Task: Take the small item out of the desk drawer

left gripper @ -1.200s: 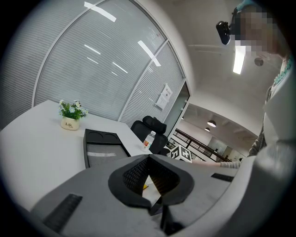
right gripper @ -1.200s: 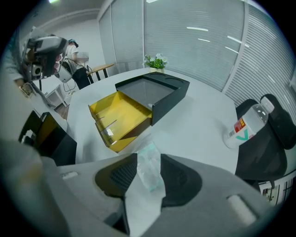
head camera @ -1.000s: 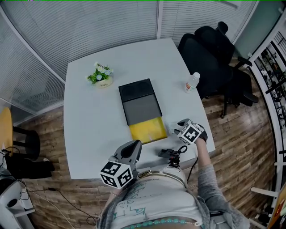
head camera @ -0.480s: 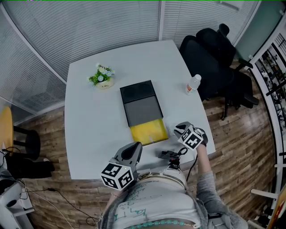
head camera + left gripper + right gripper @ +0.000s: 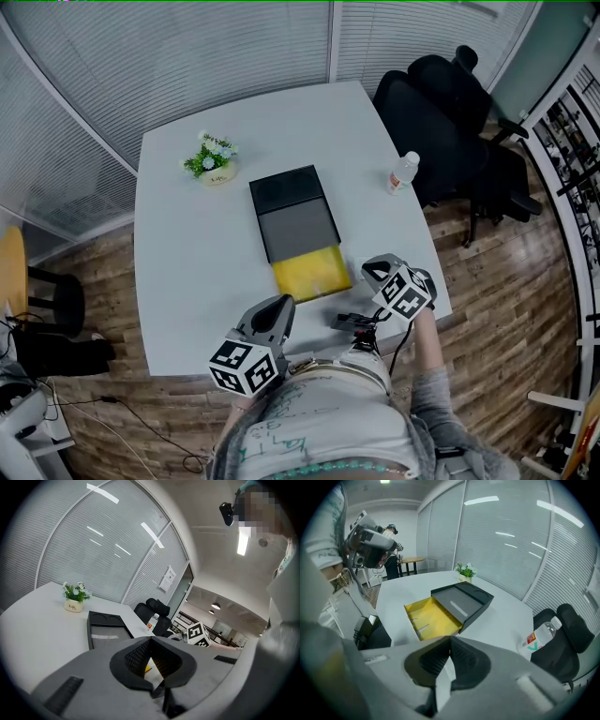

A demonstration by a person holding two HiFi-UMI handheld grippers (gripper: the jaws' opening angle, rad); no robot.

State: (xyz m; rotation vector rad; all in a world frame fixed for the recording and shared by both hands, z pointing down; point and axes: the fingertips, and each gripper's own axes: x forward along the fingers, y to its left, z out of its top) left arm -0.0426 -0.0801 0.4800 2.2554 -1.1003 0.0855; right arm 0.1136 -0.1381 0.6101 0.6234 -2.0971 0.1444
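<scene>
Where the white table [image 5: 187,272] curves off at far left, a small potted plant [image 5: 214,161] stands alone, well apart from everything else.

Left gripper [image 5: 279,309]: held over the near table edge, close to the person's body, pointing toward the drawer. Jaws clenched at the tips, nothing between the pads; only table and a bit of yellow show through the gap behind them.

Mid-table: flat dark box [image 5: 291,211], long side running away from the person. Its yellow drawer [image 5: 311,274] is pulled out toward the near edge, open on top.

Near edge, just right of the drawer: a small black device [image 5: 354,323] lying flat, cable trailing off the table.

Right gripper [image 5: 377,272]: above the table, just beside the drawer's near right corner, tilted downward. Jaws have just been closing and are now pinched on a small pale item [image 5: 443,681], a thin whitish sliver between the pads; what it is cannot be made out. The item is outside the drawer, off the table.

Farther right: clear plastic bottle [image 5: 403,172] upright near the table's right edge. Black office chair [image 5: 450,103] beyond it.
</scene>
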